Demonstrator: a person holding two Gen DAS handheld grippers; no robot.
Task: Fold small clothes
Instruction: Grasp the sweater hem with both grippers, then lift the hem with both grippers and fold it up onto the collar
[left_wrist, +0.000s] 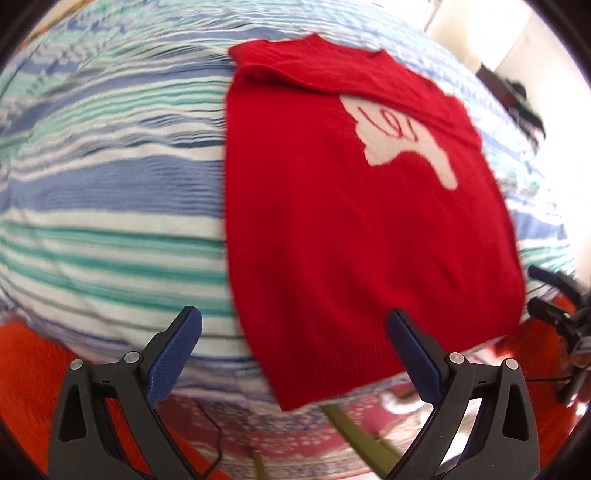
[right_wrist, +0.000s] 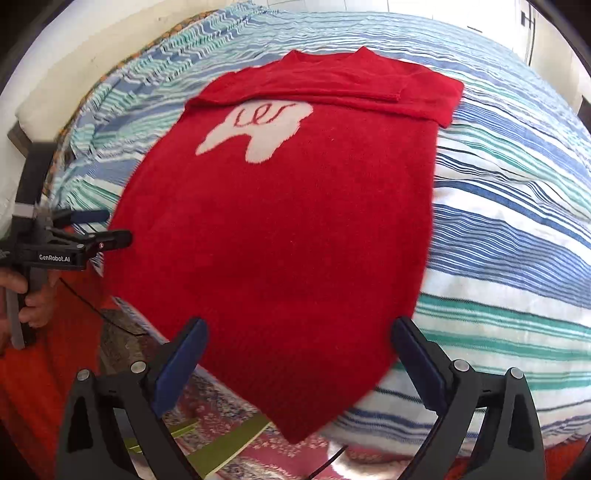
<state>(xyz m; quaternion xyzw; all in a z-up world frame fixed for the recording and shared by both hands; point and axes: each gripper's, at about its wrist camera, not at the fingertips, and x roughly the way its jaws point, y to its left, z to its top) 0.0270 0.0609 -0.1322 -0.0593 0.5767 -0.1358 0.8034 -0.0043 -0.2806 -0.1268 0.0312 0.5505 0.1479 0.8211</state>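
Red sweater (right_wrist: 280, 229) lies flat on the striped bedspread (right_wrist: 509, 206), sleeves folded across the far chest, white motif (right_wrist: 258, 129) showing, near hem hanging over the bed edge. Left gripper (left_wrist: 293, 350) and right gripper (right_wrist: 299, 354) both spread wide, holding nothing, hovering at the near hem.

Bright daylight, blown-out corners, motion blur, fisheye warp.

A bed (right_wrist: 517, 206) covered with a blue, green and white striped sheet (left_wrist: 110, 192) filled both views. Below its edge lay a patterned pink rug (right_wrist: 280, 454) with a thin black cable (right_wrist: 325, 465) across it, and a white wall (right_wrist: 74, 62) stood behind
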